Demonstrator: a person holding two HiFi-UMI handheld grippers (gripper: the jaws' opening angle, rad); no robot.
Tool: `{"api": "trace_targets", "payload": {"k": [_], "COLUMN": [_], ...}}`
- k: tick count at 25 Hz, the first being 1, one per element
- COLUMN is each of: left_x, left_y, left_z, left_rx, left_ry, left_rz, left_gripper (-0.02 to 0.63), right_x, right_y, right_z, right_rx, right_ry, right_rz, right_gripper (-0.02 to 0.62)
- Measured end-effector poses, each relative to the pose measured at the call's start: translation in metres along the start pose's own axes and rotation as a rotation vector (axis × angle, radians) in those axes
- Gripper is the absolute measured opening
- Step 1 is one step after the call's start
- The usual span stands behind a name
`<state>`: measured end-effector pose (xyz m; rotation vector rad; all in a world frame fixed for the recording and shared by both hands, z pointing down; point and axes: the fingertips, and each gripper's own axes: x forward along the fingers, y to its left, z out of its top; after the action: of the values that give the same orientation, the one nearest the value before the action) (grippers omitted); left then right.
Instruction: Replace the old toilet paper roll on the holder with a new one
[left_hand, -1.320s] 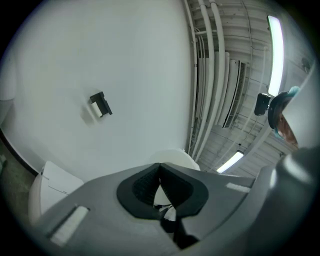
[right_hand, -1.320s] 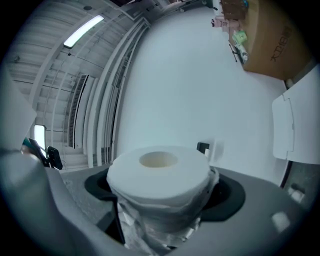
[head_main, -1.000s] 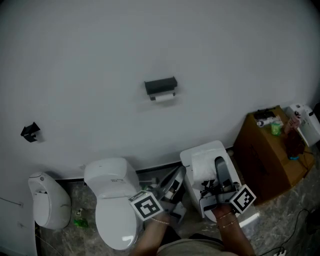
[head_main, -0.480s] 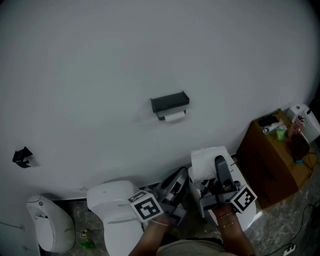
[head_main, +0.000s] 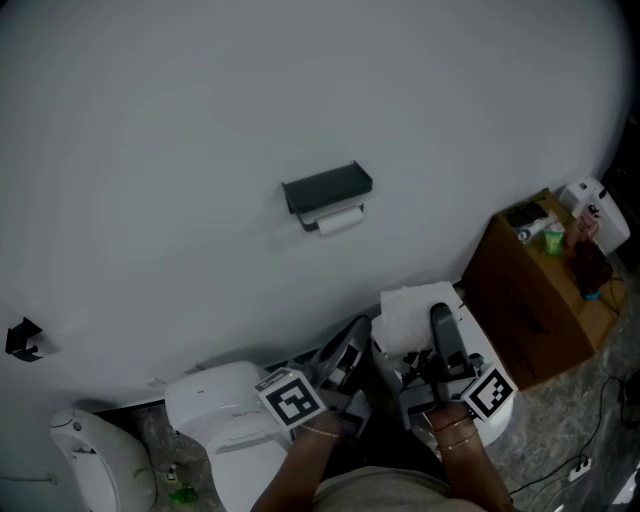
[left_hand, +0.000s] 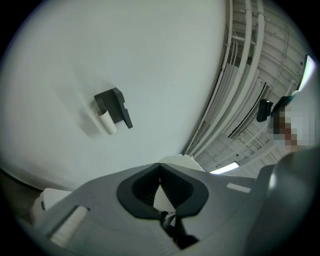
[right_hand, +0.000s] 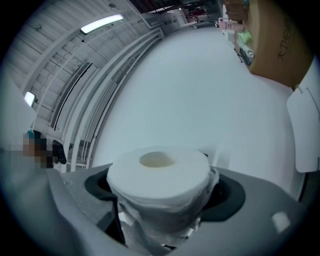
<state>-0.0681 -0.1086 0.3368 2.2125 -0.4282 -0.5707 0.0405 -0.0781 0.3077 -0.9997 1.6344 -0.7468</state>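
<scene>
Right gripper (right_hand: 162, 195) pinching fresh toilet roll (right_hand: 159, 172) between its jaws; left gripper (left_hand: 160, 170) pressed together.

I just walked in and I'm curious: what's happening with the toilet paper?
A person holds a gripper in each hand, facing a wall. The right gripper has its fingers shut on a full toilet paper roll. The left gripper is shut with nothing in it. The black holder on the wall has a thin old roll on it, so the swap is not yet done.
</scene>
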Motion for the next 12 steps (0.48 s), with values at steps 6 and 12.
{"api": "trace_targets", "payload": {"k": [6,12], "left_x": [0.041,0.073], "left_y": [0.023,0.052], "left_z": [0.010,0.041], "left_rx": [-0.012,0.049], "left_ry": [-0.009,-0.053], "left_rz": [0.010,0.050], "left_gripper": [0.005,0.006], "right_x": [0.034,0.086], "right_y": [-0.033,-0.059], "right_z": [0.021,0.034], "right_rx": [0.034,0.052], "right_ry": [-0.001,0.038], "right_rz": [-0.014,0.011], "right_gripper": [0.471,0.471]}}
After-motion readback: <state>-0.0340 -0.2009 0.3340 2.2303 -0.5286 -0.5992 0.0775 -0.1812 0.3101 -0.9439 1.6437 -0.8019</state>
